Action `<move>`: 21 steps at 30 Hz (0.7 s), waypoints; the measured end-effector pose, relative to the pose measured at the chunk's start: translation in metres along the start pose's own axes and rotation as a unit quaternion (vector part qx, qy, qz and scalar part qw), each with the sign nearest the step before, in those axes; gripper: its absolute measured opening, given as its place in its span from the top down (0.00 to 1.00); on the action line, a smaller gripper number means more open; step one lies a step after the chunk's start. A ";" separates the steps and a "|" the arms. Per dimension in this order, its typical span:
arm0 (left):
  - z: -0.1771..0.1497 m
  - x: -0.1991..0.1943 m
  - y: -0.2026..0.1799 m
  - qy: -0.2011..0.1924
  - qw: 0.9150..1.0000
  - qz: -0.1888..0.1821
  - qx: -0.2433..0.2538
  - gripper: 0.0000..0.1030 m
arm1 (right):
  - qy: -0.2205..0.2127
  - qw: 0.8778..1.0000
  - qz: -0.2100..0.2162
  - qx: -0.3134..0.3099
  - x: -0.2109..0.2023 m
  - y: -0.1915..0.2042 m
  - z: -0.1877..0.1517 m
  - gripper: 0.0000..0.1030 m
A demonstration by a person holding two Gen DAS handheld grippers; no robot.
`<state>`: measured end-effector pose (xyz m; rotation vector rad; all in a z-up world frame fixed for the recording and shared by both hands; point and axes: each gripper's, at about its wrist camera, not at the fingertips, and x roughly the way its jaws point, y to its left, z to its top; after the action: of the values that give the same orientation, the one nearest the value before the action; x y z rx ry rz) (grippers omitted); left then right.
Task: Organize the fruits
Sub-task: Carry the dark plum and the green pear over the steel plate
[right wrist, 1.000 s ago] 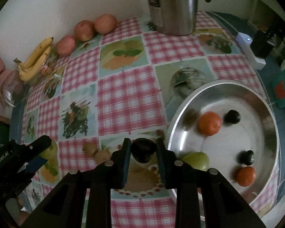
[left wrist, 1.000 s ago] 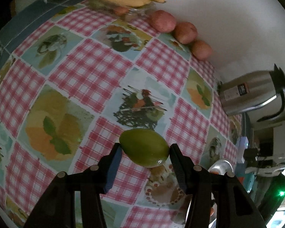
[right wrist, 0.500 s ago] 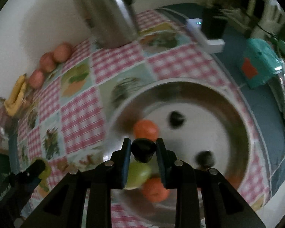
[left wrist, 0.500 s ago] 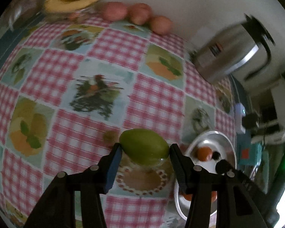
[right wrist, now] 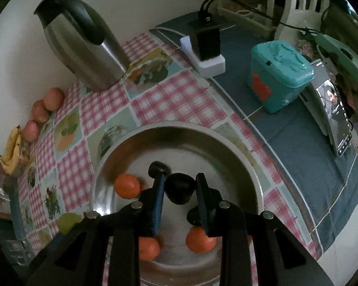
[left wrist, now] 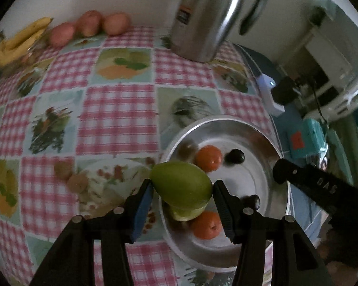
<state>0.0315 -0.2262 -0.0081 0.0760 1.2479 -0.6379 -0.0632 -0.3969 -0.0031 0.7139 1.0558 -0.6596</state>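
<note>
My left gripper (left wrist: 182, 188) is shut on a green mango (left wrist: 181, 183) and holds it over the near-left rim of the steel bowl (left wrist: 257, 131). The bowl holds oranges (left wrist: 208, 158), a dark plum (left wrist: 235, 156) and a green fruit (left wrist: 185, 212). My right gripper (right wrist: 180, 186) is shut on a dark plum (right wrist: 180, 187) above the middle of the bowl (right wrist: 226, 143). Oranges (right wrist: 127, 186) and another dark plum (right wrist: 158, 167) lie below it. The right gripper also shows at the right of the left wrist view (left wrist: 280, 172).
A steel kettle (left wrist: 207, 16) stands at the back of the checked tablecloth (left wrist: 119, 114). Bananas (left wrist: 21, 40) and three reddish fruits (left wrist: 88, 26) lie along the wall. Two small brown fruits (left wrist: 69, 176) lie left of the bowl. A teal box (right wrist: 278, 71), charger (right wrist: 206, 43) and phone (right wrist: 334, 109) sit right.
Both grippers have moved right toward the bowl with their fruit. The left now holds the mango over the bowl's rim; the right holds the plum farther over the bowl's middle.
</note>
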 end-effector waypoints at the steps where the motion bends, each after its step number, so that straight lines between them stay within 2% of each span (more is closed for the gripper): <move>1: -0.001 0.002 -0.003 -0.003 1.000 0.002 0.008 0.47 | -0.002 1.000 0.000 0.000 -0.001 -0.001 0.001 0.73; 9: -0.004 0.018 -0.014 -0.023 0.999 0.005 0.039 0.47 | 0.013 1.000 0.002 0.000 0.010 -0.005 -0.003 0.73; 16: -0.004 0.022 -0.007 -0.030 0.999 0.008 0.031 0.47 | 0.050 0.999 -0.001 -0.013 0.034 0.003 -0.012 0.73; 21: -0.005 0.026 -0.005 -0.021 0.999 0.010 0.029 0.47 | 0.058 0.998 -0.003 -0.021 0.039 0.008 -0.015 0.72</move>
<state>0.0293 -0.2395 -0.0319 0.1229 1.1869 -0.6566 -0.0511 -0.3861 -0.0427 0.7188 1.1759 -0.6046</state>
